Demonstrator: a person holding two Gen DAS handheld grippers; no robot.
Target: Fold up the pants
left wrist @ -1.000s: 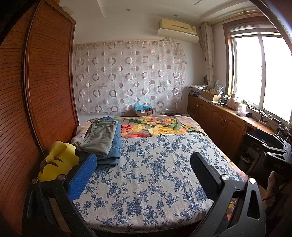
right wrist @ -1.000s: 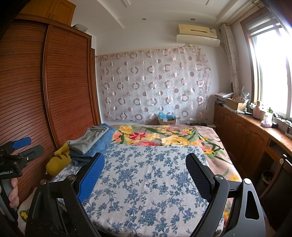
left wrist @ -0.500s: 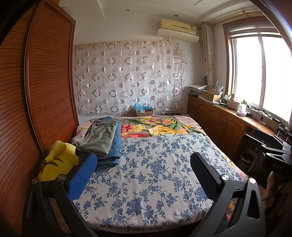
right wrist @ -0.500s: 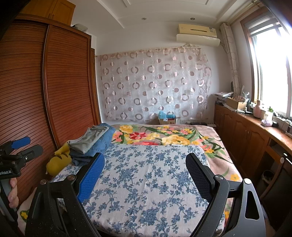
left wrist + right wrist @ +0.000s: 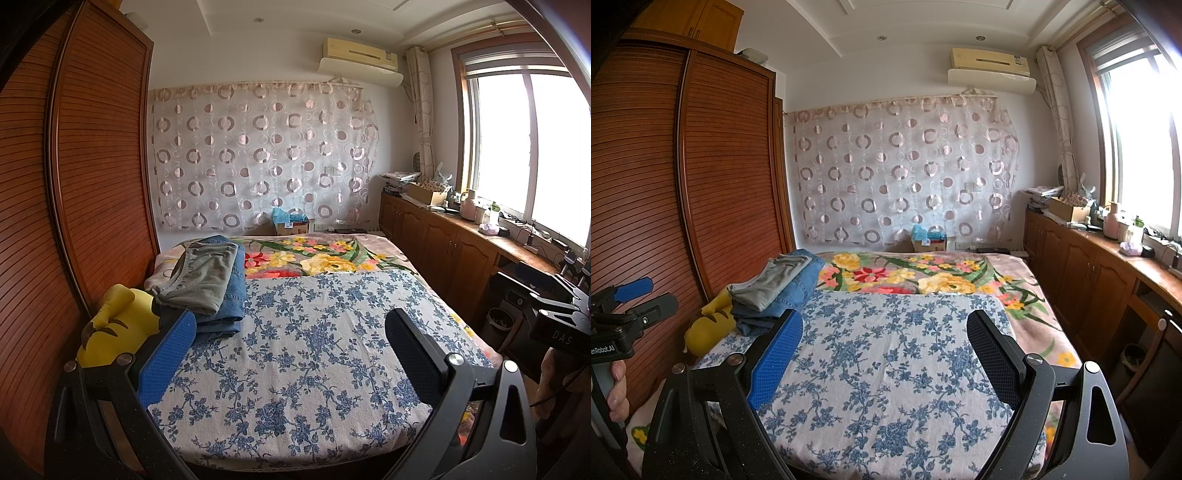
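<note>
Bedroom with a bed (image 5: 295,369) under a blue-flowered sheet, wooden wardrobe (image 5: 74,184) at 9 o'clock, window (image 5: 517,147) at 3 o'clock. From the left wrist: left gripper (image 5: 288,347) released, jaws wide with nothing between, hovering over the near edge of the bed; stacked pants (image 5: 210,284) at 10 o'clock, near the wardrobe side, a grey-green pair lying on a denim pair, so two counted, both apparently folded already; one yellow plush toy (image 5: 118,325) just beside them. From the right wrist: right gripper (image 5: 882,347) likewise spread and empty; same pile of pants (image 5: 775,288) at 10 o'clock, well apart from both tools; left gripper (image 5: 631,306) again visible at 9 o'clock, held by a hand (image 5: 617,391). Probably a pause with no garment in hand: best to take one pair by the waistband with both tools, lay it flat on the bare sheet, smooth, then fold along the legs. Two grippers, one bed, one air conditioner (image 5: 990,66).
</note>
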